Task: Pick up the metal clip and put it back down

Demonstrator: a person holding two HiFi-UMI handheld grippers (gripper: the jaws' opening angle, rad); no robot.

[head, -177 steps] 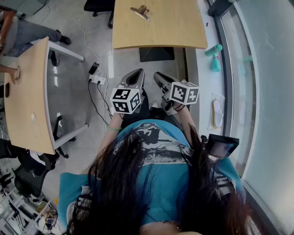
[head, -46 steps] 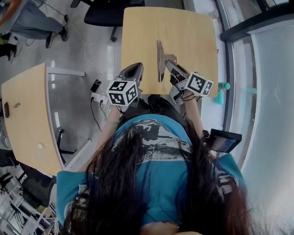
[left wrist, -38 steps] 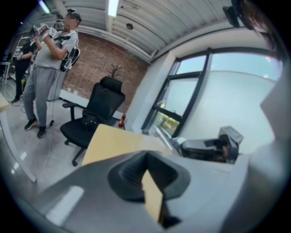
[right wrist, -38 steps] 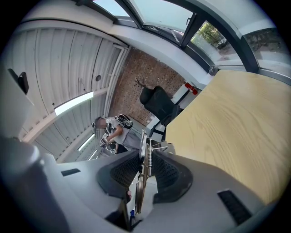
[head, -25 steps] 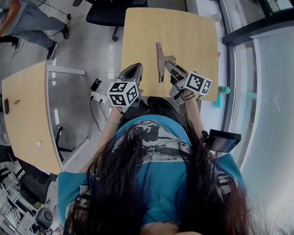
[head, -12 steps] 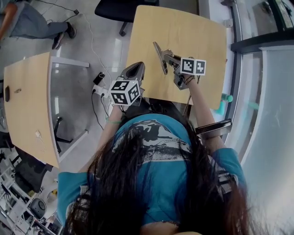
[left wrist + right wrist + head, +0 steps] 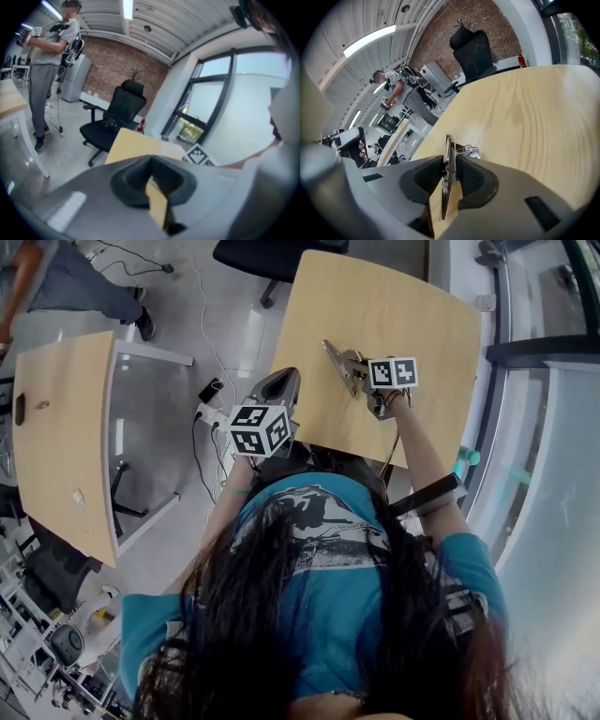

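Note:
The metal clip point(image 7: 335, 365) is a long silver spring clamp, held on edge over the light wooden table point(image 7: 394, 306). My right gripper point(image 7: 353, 373) is shut on it near its spring. In the right gripper view the clip point(image 7: 448, 161) stands upright between the dark pads point(image 7: 472, 177), its far end sticking out past them over the table point(image 7: 525, 112); whether it touches the wood I cannot tell. My left gripper point(image 7: 278, 386) hangs by the table's near left corner, shut, with nothing in it. In the left gripper view its jaws point(image 7: 152, 174) meet, with only a tan sliver showing below them.
A second wooden table point(image 7: 56, 427) stands to the left, with a power strip and cables point(image 7: 211, 395) on the floor between. A black office chair point(image 7: 272, 254) sits beyond the table's far edge. A person point(image 7: 49, 70) stands far left. Glass wall point(image 7: 553, 474) runs along the right.
My right gripper has carried the clip forward and to the right over the table, the arm now stretched out. The left gripper stays by the table's near corner.

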